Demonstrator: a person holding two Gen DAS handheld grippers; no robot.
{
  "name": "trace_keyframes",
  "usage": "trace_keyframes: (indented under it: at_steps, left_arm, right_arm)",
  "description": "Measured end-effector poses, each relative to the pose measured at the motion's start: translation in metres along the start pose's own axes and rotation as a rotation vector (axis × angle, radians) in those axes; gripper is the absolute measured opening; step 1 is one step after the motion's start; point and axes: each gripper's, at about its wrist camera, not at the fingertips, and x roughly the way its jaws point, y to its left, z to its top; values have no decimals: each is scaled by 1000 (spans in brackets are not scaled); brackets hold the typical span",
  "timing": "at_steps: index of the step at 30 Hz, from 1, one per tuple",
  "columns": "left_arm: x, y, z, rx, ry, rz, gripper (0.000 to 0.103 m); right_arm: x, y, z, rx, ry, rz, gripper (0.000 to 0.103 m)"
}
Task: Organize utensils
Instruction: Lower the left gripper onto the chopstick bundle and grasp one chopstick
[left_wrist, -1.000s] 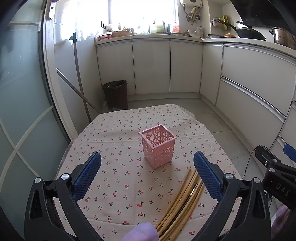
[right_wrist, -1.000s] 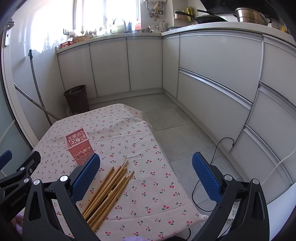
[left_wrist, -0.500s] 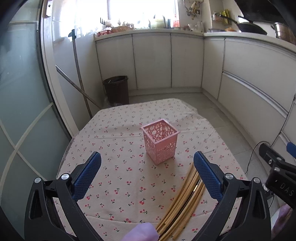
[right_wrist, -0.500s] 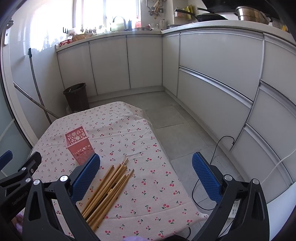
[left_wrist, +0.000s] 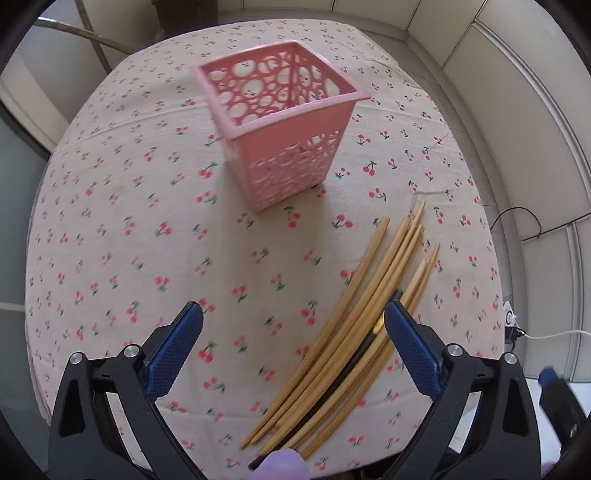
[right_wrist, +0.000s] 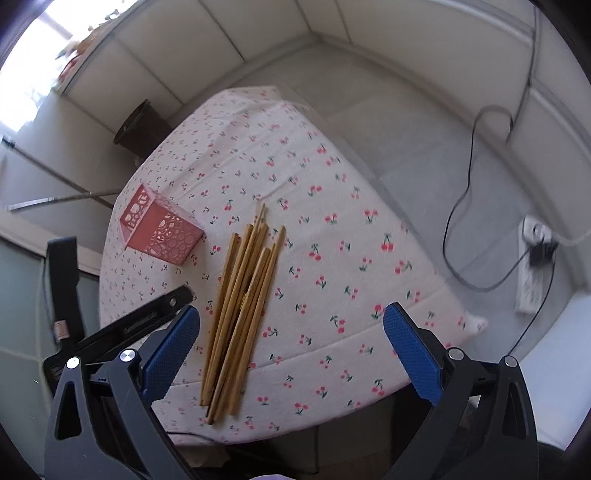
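Chopsticks (left_wrist: 364, 317) in a loose bundle on the cherry-print tablecloth (left_wrist: 122, 229), long axis running from the near edge diagonally up and away toward the pink basket (left_wrist: 284, 122). Basket upright and empty as far as can be seen, near the far tips of the sticks but apart from them. 1 dark stick tucked among the pale bamboo ones.

Left gripper (left_wrist: 291, 343) spread wide, holding nothing, hovering above the cloth with the near half of the bundle under its right finger. Right gripper (right_wrist: 291, 343) likewise wide and empty, bundle lying beneath its left finger (right_wrist: 170, 350), most of the gap over bare cloth. In both views the sticks run roughly along the line of the fingers rather than across the gap. Hard to call which one is nearer; probably the left, with more of the bundle between its fingers.

Compared with 0.5 s ago: both cameras pitched sharply down and closer to the table, cabinets and window mostly gone from the left view, basket and sticks much larger, right view rolled. Basket and bundle themselves unmoved.
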Motion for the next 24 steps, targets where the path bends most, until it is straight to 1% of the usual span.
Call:
trace_keyframes:
  at_steps: [4,8,11,12,15,18,20,22,23,24]
  left_arm:
    - [17,-14,15,28,-4,48,83]
    - [33,-20,21,22,36,30,80]
    - [39,-25,24,40,24,66,76]
    - [41,-27,25,43,25,73,72]
    - [50,-29,27,46,45,76,66]
    - [50,-34,29,54,29,84,64]
    - [49,-35,27,61,23,67,58]
    - [48,-39,26,74,17,53,45]
    - [46,-40,24,86,15,42,40]
    - [45,-42,22,91,14,33,32]
  right_arm:
    - [2,-9,6,44,15,-23,97]
    - [3,-11,13,50,3,-59,97]
    - [5,-16,17,63,-1,-72,97]
    - [5,-16,18,65,-2,-76,97]
    - [7,-20,19,71,-2,-91,97]
    - [9,-22,21,72,-7,-112,97]
    - [10,-21,21,64,-14,-131,97]
    - [11,-20,22,51,-25,-157,97]
    - [12,-19,22,46,-27,-166,97]
    - [13,-20,23,44,-24,-173,97]
